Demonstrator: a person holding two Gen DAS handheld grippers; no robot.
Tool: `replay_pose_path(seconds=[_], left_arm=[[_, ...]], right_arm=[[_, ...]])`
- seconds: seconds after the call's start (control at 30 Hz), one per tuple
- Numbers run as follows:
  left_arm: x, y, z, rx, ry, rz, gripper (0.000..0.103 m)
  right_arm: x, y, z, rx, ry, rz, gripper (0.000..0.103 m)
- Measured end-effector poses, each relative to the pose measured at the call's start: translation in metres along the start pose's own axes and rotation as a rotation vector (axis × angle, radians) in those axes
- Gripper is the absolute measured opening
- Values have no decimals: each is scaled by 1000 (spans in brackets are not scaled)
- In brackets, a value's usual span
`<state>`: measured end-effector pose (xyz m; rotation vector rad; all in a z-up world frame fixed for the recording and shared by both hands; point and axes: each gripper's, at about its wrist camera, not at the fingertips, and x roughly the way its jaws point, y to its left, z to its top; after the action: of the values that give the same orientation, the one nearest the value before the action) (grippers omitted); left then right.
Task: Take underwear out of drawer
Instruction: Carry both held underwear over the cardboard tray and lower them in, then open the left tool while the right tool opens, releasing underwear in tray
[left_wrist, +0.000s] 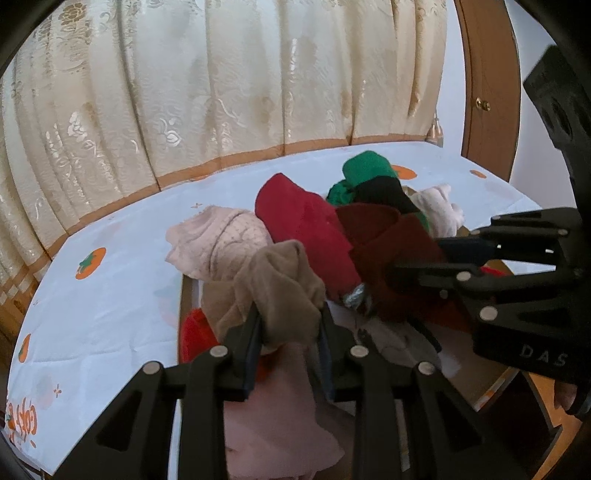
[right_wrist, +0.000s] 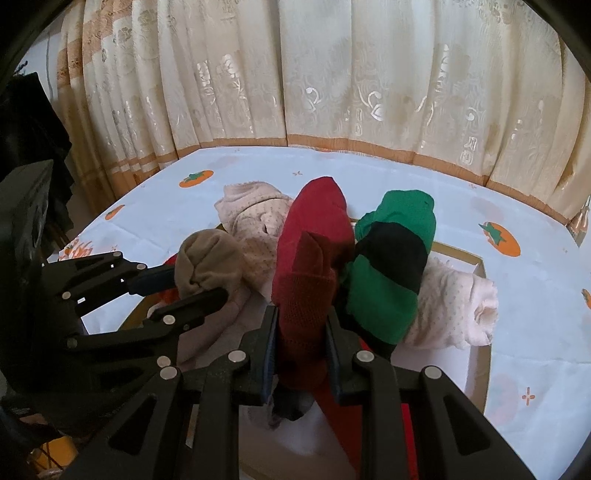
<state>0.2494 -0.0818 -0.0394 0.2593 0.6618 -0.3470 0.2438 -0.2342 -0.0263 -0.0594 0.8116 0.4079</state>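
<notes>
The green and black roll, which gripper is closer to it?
Right. The right gripper grips dark red underwear right beside the green and black roll; the left gripper holds tan underwear farther away.

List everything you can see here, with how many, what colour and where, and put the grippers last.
Tan garment: 1, beige-brown, bunched between the left gripper's fingers.
Dark red garment: 1, maroon knit, clamped in the right gripper.
Red garment: 1, crimson, middle of the pile.
Green and black garment: 1, striped, right of the reds.
Pale pink garments: at least 2, dotted, at both ends of the pile.
Drawer: 1, wood-rimmed, under the pile.
Sheet: 1, white with orange fruit, around the drawer.
Curtain: 1, cream, behind.
Left gripper: black, shut on tan garment.
Right gripper: black, shut on dark red garment.
</notes>
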Motion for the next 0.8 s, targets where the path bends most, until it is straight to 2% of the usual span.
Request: replay_pose_path(seconds=[0.1,0.2,0.27,0.33,0.5,0.7,0.8], left_arm=[[0,-2,-3,1,-20,10,34],[-3,-3,-5,-2,-24,-5,44],[-8,-4,-5,1,-26,-6,55],[-15,-3,-5,-15,-32,8,74],[-38,3,-3,-46,-71,6,75],[-53,7,-5,-64,-82,14,75],[-64,11,-10,-83,-88,32,82]], right_arm=[[3,-1,-3,6,11,7,27],[1,-1,-4,6,7,3,38],[-1,-3,-6,13,4,1,49],[-7,-6,-9,25,-16,-20,61],[-31,-8,-11,49,-73,-35,64],[-43,3,-9,20,-76,-41,64],[-55,6,-13,23,-94,-49,65]])
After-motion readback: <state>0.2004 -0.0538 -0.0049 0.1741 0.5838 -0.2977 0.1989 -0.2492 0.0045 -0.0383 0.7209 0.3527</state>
